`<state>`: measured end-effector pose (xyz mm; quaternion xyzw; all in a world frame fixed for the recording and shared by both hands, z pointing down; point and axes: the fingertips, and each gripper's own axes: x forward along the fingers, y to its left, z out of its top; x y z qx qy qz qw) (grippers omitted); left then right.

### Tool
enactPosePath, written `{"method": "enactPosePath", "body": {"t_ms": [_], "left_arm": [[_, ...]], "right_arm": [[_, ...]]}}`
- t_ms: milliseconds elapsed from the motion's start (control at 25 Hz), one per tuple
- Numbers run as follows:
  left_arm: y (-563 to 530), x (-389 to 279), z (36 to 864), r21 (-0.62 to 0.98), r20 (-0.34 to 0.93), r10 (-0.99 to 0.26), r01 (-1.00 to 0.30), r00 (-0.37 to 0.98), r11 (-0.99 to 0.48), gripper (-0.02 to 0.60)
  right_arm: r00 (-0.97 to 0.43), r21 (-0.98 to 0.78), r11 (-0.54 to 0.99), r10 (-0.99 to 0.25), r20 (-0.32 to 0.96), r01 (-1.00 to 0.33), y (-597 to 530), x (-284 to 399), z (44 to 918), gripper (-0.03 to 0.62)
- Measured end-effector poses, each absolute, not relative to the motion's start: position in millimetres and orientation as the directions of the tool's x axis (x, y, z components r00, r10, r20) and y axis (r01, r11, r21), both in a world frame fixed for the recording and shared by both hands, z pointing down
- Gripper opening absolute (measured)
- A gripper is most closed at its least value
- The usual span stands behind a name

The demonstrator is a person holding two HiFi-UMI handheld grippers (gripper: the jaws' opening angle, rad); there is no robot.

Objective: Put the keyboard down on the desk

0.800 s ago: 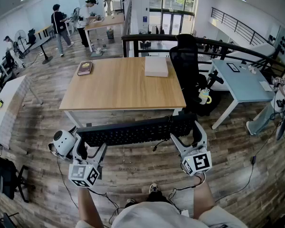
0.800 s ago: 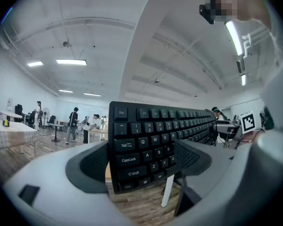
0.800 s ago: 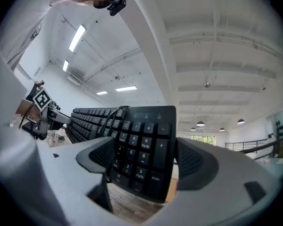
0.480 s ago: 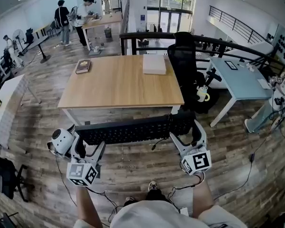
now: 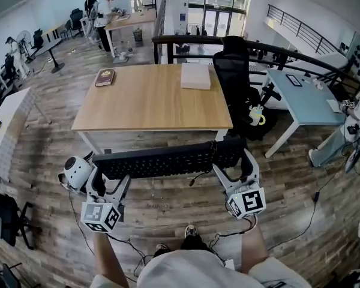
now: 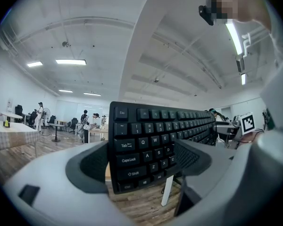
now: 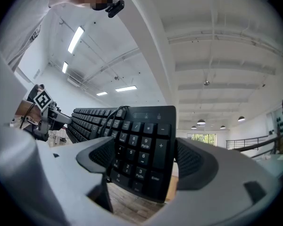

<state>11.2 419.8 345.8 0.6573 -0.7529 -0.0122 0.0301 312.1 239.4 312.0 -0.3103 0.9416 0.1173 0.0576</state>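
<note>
A long black keyboard [image 5: 168, 159] hangs level in the air just before the near edge of the wooden desk [image 5: 150, 104], above the floor. My left gripper [image 5: 110, 174] is shut on its left end, with the Esc and Shift keys [image 6: 151, 145] between the dark pads. My right gripper [image 5: 235, 164] is shut on its right end, clamping the number pad [image 7: 141, 145]. Both sets of jaws stand wide across the keyboard's depth. Its cable [image 5: 195, 179] dangles underneath.
On the desk lie a white box [image 5: 195, 77] at the far right and a book [image 5: 105, 77] at the far left. A black office chair [image 5: 237, 80] stands at the desk's right side. A pale table [image 5: 300, 104] is further right, and people [image 5: 111, 8] work at the back.
The hold on the keyboard is the same at both ends. The keyboard and both grippers sit slightly higher in the head view, and the view has shifted a little.
</note>
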Motion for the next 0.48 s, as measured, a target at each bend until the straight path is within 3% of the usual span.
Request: {"method": "enactPosePath", "body": {"t_ms": [480], "left_arm": [[377.0,29.0,348.7,0.063,0.041,-0.988,-0.986,-0.151,0.154,0.437]], "right_arm": [[-0.816,0.178,0.797,-0.55,-0.178,-0.577,190.7,326.9,316.1,0.4]]}}
